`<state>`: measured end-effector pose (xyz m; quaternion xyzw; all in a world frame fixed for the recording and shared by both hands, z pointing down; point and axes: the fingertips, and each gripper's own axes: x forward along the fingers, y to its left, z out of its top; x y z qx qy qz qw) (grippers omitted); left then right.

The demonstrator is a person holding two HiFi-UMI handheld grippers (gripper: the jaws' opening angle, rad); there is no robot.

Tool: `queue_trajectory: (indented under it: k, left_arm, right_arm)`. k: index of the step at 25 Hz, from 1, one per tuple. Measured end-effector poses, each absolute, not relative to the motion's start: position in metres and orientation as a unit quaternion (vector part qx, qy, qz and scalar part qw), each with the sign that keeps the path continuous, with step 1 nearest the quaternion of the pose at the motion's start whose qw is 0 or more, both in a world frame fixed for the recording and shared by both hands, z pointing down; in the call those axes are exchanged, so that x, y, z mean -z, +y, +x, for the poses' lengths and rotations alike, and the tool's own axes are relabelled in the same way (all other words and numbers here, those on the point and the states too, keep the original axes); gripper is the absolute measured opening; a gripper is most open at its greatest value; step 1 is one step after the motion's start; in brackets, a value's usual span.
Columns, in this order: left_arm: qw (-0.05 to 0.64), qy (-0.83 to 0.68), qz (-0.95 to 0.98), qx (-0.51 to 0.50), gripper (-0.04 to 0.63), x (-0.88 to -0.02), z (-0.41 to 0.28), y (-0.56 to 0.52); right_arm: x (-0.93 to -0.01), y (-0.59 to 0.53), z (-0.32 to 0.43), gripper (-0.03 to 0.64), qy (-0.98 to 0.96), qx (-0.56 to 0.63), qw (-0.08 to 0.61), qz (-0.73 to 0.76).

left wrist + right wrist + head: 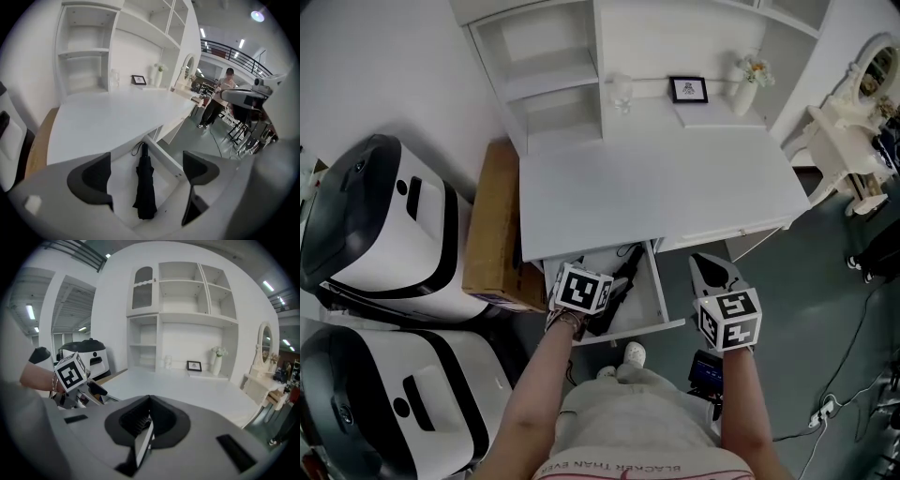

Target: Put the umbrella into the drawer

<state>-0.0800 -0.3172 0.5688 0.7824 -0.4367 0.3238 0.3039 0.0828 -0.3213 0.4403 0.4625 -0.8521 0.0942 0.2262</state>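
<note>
"BLACKER THAN EVER", upside down, on the person's shirt (630, 422)

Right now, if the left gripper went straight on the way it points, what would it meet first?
Most likely the black folded umbrella lying in the open white drawer, in line between the left gripper's open jaws; depth is unclear, so possibly the drawer floor.

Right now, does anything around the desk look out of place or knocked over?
Nothing stands out. The folded umbrella lies flat inside the open drawer; the vase and picture frame stand upright on the desk.
</note>
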Motion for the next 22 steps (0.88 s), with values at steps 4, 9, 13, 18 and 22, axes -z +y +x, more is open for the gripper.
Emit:
queue_trajectory:
  k: [4,9,13,18,22]
  left_arm:
    - [0.273,-0.450,0.799,-0.289,0.485,-0.536,-0.080,-0.322]
    - [0.226,-0.469,0.815,-0.253,0.483,-0.493,-0.087,-0.328]
    - [0.193,-0.481,0.826,-0.220,0.480,-0.458,-0.090,-0.334]
    - [0.157,-0.499,0.833,-0.183,0.471,-0.420,-0.099,-0.341]
    - [0.126,-0.514,0.834,-0.155,0.447,-0.395,-0.107,-0.344]
  right_arm:
    - [-0.419,-0.321,0.082,0.008,-0.853,-0.075,0.211,0.472]
    - [-0.394,-0.324,0.082,0.008,-0.850,-0.052,0.186,0.489]
    - [-0.377,-0.323,0.082,0.008,-0.848,-0.036,0.171,0.500]
    - [-0.363,-0.323,0.079,0.008,-0.849,-0.023,0.162,0.503]
    - [-0.349,-0.325,0.076,0.008,-0.848,-0.011,0.149,0.509]
